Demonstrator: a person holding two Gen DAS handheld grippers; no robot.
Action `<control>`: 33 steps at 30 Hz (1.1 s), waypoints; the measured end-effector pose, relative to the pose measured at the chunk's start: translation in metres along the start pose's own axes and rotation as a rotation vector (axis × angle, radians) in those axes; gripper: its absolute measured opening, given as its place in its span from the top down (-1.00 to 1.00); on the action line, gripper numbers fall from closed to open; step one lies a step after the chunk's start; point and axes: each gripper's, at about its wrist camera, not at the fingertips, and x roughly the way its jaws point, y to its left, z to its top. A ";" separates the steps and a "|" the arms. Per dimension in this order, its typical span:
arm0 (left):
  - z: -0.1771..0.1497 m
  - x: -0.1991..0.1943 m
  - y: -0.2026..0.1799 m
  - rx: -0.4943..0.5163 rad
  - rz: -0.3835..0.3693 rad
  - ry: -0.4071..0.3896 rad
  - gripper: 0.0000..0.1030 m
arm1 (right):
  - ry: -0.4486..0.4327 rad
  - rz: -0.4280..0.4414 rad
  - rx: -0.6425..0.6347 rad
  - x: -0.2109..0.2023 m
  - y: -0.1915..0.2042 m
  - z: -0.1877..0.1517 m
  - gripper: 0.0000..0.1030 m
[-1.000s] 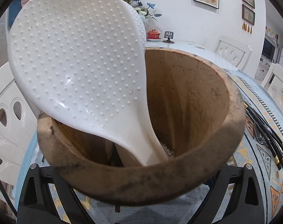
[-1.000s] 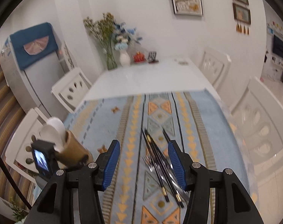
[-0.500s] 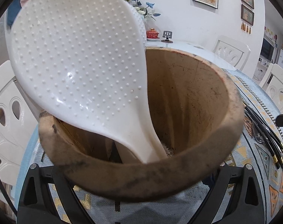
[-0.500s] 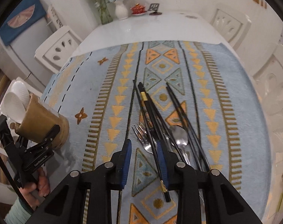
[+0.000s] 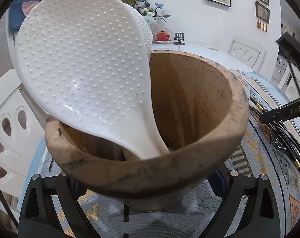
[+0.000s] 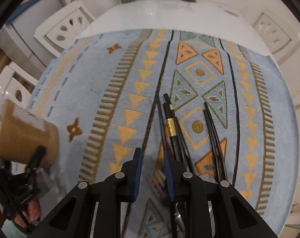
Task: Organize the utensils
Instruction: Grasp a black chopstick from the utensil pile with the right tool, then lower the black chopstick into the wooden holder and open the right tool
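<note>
- Right gripper (image 6: 152, 159) is hovering over the chopsticks (image 6: 170, 124) on the cloth (image 6: 94, 91), jaws having just been narrowing, nothing pinched yet.
- Left gripper (image 5: 148, 180) is clamping the wooden holder (image 5: 150, 175).
- Advice: straddle a single stick before closing.

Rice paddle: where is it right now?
Left wrist view: the rice paddle stands handle-down in the wooden holder, leaning on its left rim, with a second paddle behind it.

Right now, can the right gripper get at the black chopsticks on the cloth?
Probably yes. The right gripper is low over the cloth, its jaws just narrowed but still apart, and the black chopsticks lie uncovered just beyond its fingertips.
</note>
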 end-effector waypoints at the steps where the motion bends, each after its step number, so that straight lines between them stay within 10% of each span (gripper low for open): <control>1: 0.001 0.000 -0.001 0.001 0.004 0.000 -0.89 | 0.011 -0.003 -0.007 0.005 -0.001 0.003 0.59; 13: 0.006 0.005 -0.012 0.017 0.029 0.008 -0.90 | 0.034 0.006 -0.073 0.023 -0.003 0.016 0.90; 33: 0.005 0.011 -0.014 0.018 0.025 0.034 -0.90 | -0.342 -0.096 0.100 -0.151 0.043 -0.076 0.91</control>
